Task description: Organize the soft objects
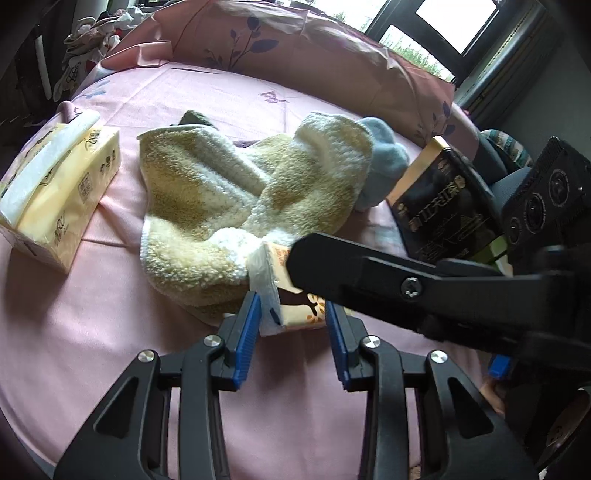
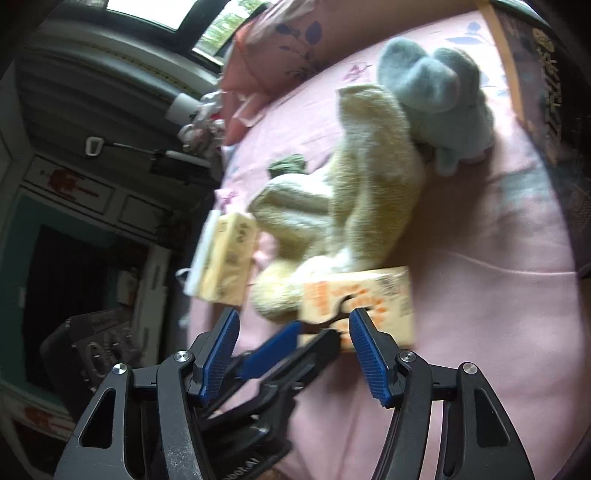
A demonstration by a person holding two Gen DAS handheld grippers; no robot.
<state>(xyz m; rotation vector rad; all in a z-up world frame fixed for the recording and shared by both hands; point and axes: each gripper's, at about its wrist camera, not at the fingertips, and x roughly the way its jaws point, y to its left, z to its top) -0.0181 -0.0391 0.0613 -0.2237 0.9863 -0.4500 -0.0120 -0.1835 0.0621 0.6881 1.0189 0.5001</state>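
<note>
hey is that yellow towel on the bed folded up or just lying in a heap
In a heap. The towel lies crumpled in loose humps and twists with no flat layers, one end over the small tissue pack.

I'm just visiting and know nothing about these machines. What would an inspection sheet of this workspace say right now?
Surface: pink bedsheet with purple flower prints, lightly creased.
Job's things: crumpled yellow-white towel; blue-grey sock touching its far side; orange-printed tissue pack at its near edge; pale yellow tissue pack lying apart.
Clutter: black box with gold lettering; small dark green item behind the towel.
Grippers: left gripper open around the orange-printed pack's end, not yet closed; right gripper open, just above the same pack.
Cables: nothing seen.
Surroundings: pink floral pillows, window, heaped clothes.
</note>
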